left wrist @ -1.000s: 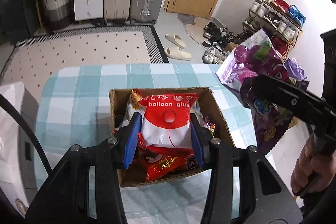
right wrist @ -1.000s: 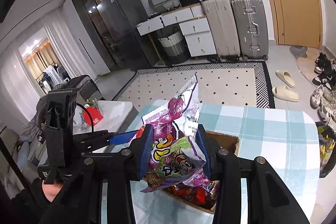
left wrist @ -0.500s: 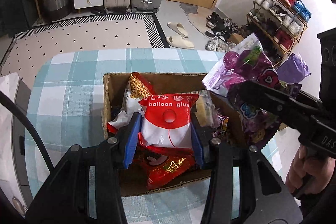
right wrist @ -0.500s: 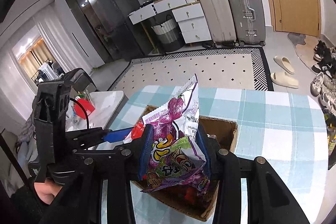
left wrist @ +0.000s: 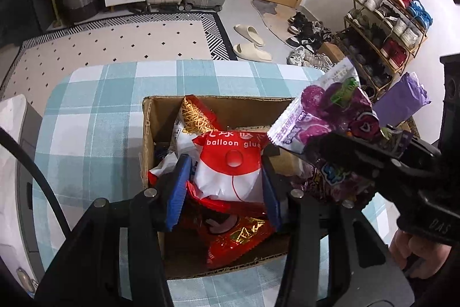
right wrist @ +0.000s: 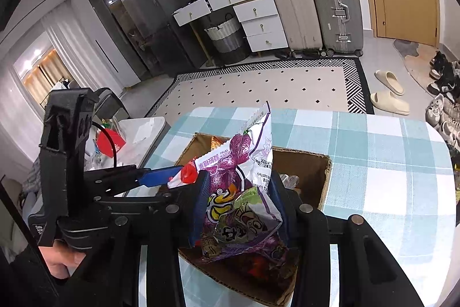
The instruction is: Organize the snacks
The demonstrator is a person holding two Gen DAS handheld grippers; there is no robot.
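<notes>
Left wrist: tools (left wrist: 227, 186) (right wrist: 240, 209) gripping snacks

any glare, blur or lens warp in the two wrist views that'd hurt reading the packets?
Left wrist: strong fisheye warp with dark corners; balloon glue packet in the left tongs is sharp, its print legible; specular glints on the red foil packet. Right wrist: same warp; purple candy bag in the right tongs is sharp; fridge shows lamp reflections.
</notes>
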